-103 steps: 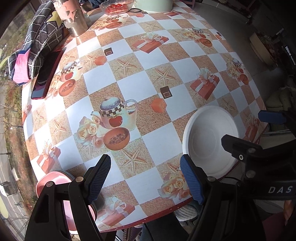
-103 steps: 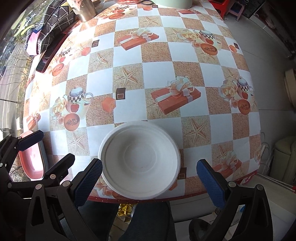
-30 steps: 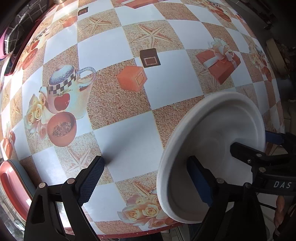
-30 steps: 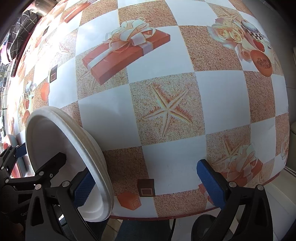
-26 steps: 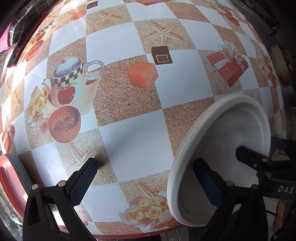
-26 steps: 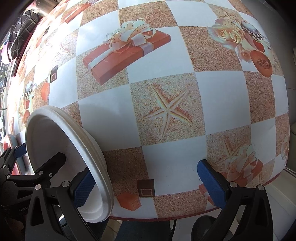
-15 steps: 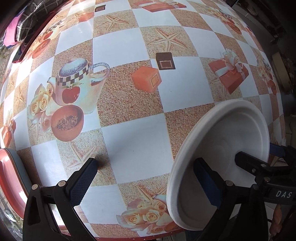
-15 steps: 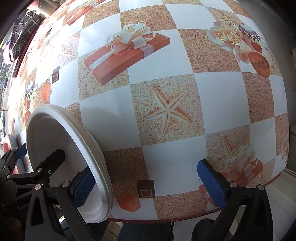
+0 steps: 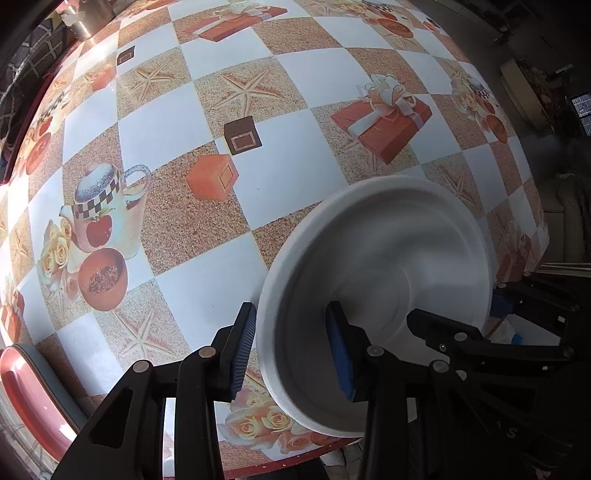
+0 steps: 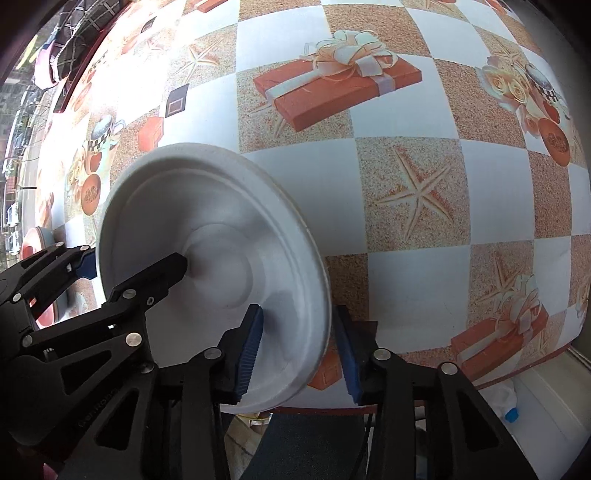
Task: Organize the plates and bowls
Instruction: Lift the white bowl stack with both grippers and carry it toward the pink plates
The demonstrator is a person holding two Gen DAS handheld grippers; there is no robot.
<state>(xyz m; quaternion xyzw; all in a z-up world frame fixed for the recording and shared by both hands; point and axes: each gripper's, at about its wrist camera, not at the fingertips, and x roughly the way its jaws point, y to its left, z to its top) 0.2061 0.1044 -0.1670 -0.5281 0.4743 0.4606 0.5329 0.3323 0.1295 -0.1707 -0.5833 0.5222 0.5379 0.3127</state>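
Observation:
A white disposable bowl [image 9: 391,266] is held tilted at the near edge of the patterned table [image 9: 229,122]. My left gripper [image 9: 291,350] is shut on the bowl's left rim, one finger outside and one inside. My right gripper [image 10: 301,349] is shut on the opposite rim of the same bowl [image 10: 207,229]. Each gripper shows in the other's view, clamped on the far side of the bowl. The rim looks doubled in the right wrist view, so it may be two nested bowls.
A red plate or tray [image 9: 33,398] sits at the table's near left corner, also in the right wrist view [image 10: 33,243]. A metal cup [image 9: 85,18] and a checked bag [image 10: 85,33] stand at the far left. The table edge runs just below the grippers.
Both grippers have closed from wide open onto the bowl's opposite rims. The bowl has been raised and tilted off the table since the earliest frames.

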